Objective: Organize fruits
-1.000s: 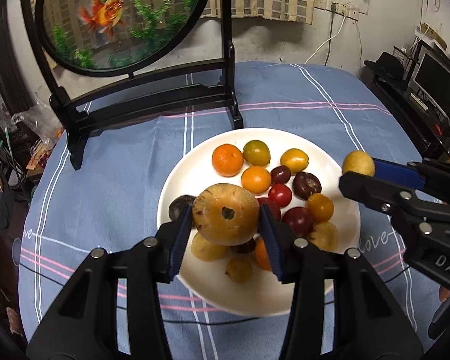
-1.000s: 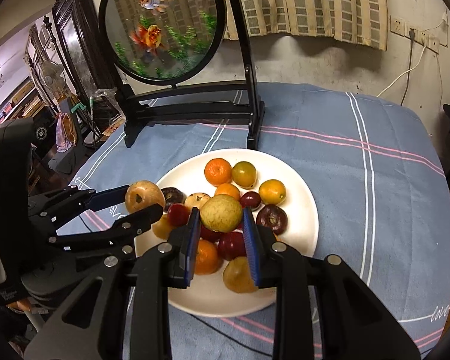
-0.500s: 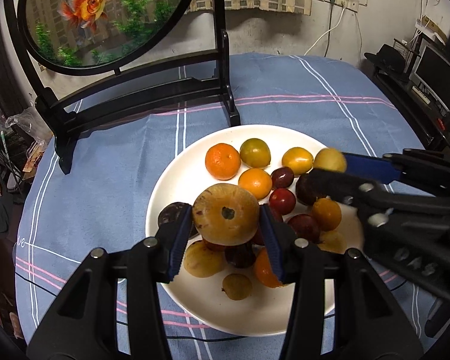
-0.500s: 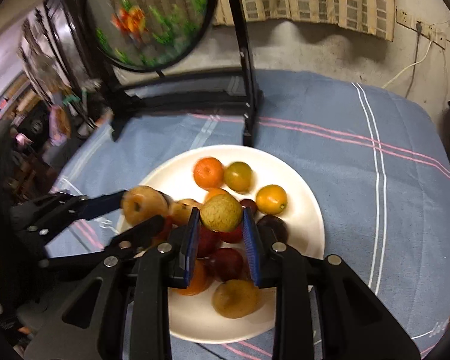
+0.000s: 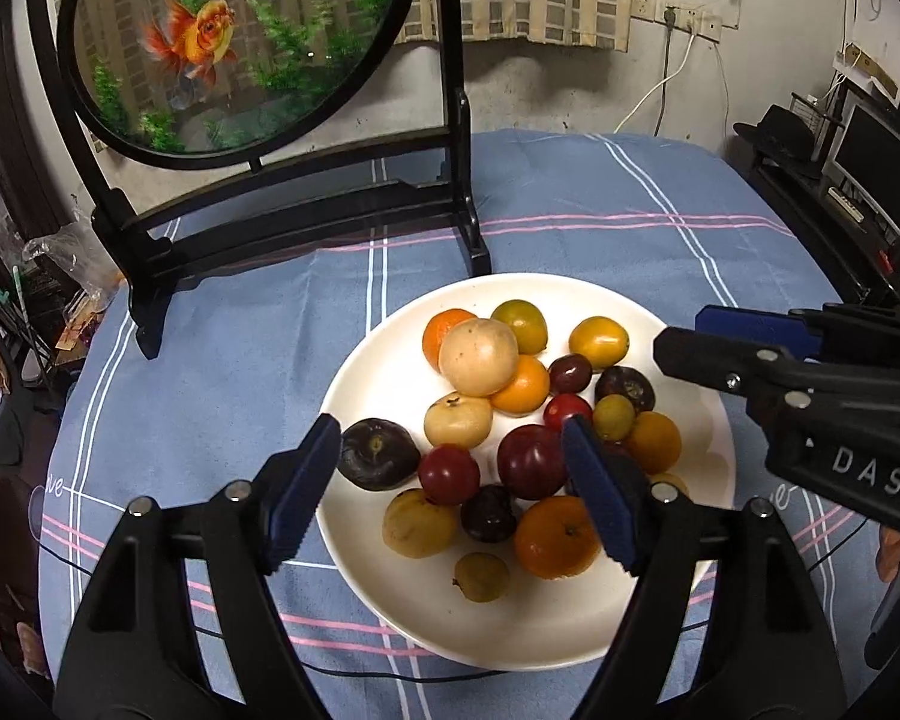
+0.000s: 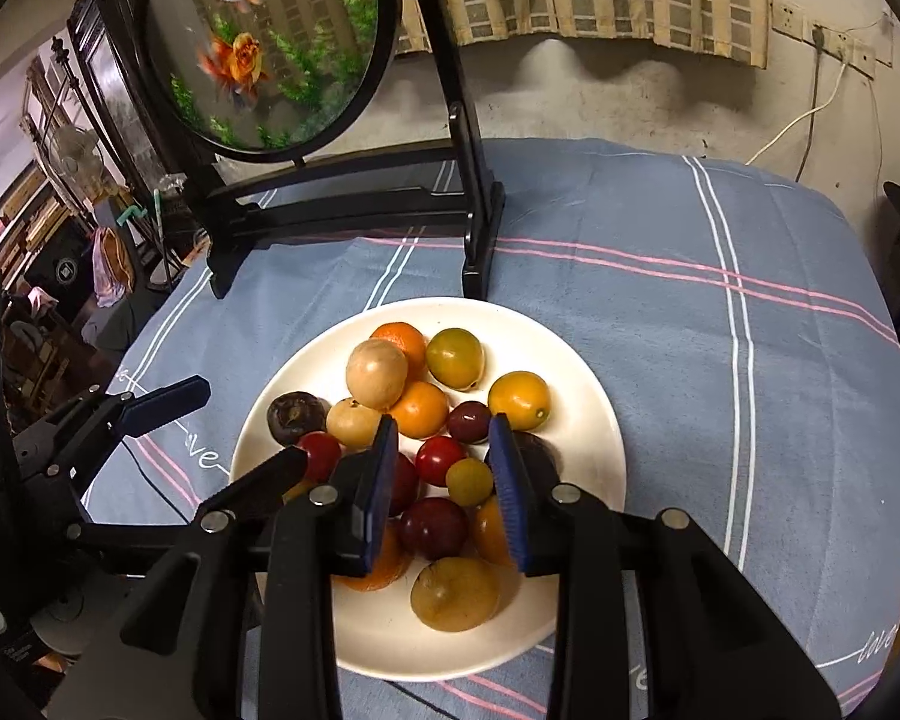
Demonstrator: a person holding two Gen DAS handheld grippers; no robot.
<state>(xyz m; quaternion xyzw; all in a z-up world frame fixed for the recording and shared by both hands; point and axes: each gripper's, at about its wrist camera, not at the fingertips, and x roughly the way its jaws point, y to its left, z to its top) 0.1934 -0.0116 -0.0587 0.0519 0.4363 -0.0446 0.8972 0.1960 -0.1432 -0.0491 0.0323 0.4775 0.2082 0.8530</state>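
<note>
Left wrist: left gripper [image 5: 450, 480] just opened, empty, above plate [image 5: 360, 360]; right gripper [image 6: 444, 480] slightly apart, empty; tablecloth [image 5: 240, 330] bare around

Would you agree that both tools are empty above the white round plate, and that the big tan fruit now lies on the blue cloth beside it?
Not quite: the big tan round fruit lies on the white round plate, atop the orange fruits, not on the blue checked cloth. The left wrist view shows this. The left tool, its jaws just opened, and the right tool are indeed empty.
</note>
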